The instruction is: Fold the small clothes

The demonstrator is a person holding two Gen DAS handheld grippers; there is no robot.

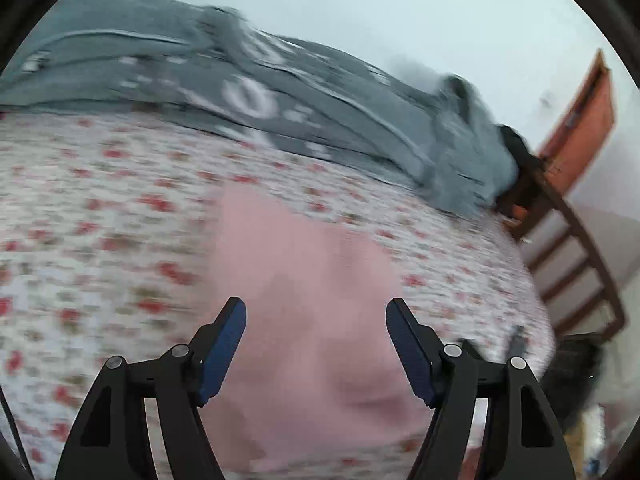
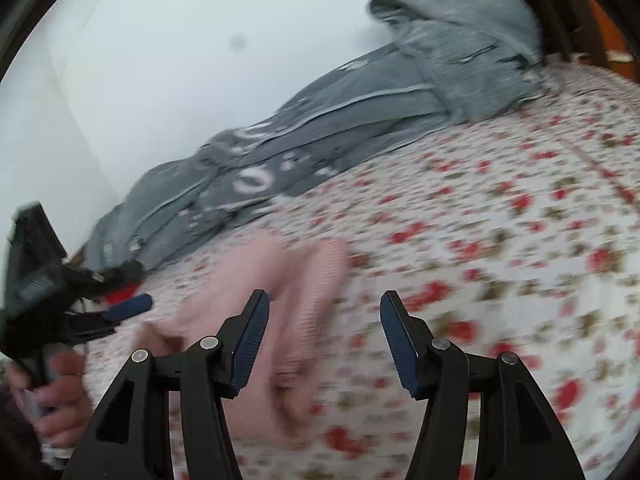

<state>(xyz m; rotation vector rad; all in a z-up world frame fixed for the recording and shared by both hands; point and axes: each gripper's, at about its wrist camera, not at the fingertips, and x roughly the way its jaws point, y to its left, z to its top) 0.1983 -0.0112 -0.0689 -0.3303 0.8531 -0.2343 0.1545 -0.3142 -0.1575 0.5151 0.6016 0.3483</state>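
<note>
The pink garment [image 1: 304,300] lies on the flowered bedspread [image 1: 100,200], bunched and (as far as the blur allows) only partly folded, so squaring it up remains. The left gripper [image 1: 316,344] and right gripper [image 2: 324,340] hang over it, spread and empty. A grey blanket [image 1: 280,92] crowds beyond the garment; open bedspread lies beside it.

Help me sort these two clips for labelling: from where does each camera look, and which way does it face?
Left wrist: rides the left gripper, tilted down at the pink garment on the floral bedspread; only its own open fingers show.
Right wrist: rides the right gripper, facing across the bed; its open fingers, plus the left gripper and the hand holding it at the left edge.
Shared: the pink garment, the bedspread, the grey blanket along the pale wall.
</note>
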